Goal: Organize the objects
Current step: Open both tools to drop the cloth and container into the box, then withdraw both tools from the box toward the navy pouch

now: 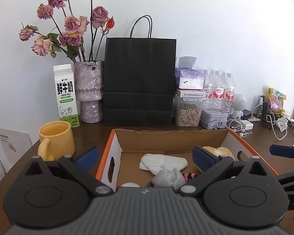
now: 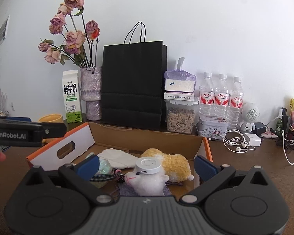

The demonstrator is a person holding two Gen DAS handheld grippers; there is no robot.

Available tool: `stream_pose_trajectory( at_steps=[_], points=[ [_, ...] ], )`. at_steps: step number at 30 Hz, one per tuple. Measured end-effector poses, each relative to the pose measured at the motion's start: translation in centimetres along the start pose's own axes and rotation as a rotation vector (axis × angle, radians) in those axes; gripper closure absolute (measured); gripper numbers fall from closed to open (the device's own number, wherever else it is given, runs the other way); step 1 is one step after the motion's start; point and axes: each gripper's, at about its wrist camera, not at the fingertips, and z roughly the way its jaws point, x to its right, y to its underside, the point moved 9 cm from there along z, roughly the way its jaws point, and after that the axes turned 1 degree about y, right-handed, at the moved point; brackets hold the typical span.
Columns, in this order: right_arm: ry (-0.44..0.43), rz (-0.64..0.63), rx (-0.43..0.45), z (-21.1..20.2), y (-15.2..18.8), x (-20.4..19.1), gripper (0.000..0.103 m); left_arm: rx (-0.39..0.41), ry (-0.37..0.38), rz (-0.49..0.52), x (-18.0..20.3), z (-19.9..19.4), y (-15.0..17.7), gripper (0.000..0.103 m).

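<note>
**Both Grippers Wait Over the Toy Box**

While both grippers hang above the cardboard box (image 2: pixel 147 135), their fingers stand wide apart with nothing between them. The left gripper (image 1: pixel 146 157) points into the box at a folded white cloth (image 1: pixel 163 161) just ahead of its fingers and a crumpled plastic bag (image 1: pixel 169 176) close below them. The right gripper (image 2: pixel 146 166) has a plush sheep (image 2: pixel 162 168) sitting between its fingers, lower down in the box, not touched. A small round white gadget (image 2: pixel 148 165) rests on the sheep's head.

I think the sheep is soft and light, so squeezing its fat yellow body should be easy. The gadget looks hard and smooth, and it may slide off. The cloth and bag are floppy and should be pinched at a fold.

A pink and black thing lies by the bag; I cannot tell what it is. Past the box, on the worktop (image 2: pixel 245 166), stands a black paper bag (image 1: pixel 140 82).
</note>
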Motion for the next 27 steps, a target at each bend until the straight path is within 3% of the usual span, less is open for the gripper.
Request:
stream_pose_trajectory(
  at_steps=[7,15,27],
  points=[
    [0.0,-0.008,-0.016,-3.7,1.9,-0.4,0.0,-0.015,-0.019,0.013,-1.3,-3.9,1.5,0.0],
    [-0.026,-0.022,-0.097,-6.7,5.7,-1.1,0.0,-0.079,-0.065,0.028,-3.7,-7.2,4.6,0.0],
    [-0.199,-0.097,-0.248,-8.3,9.5,-4.1,0.0,-0.211,-0.094,0.028,-6.7,-10.4,10.0,0.0]
  ],
)
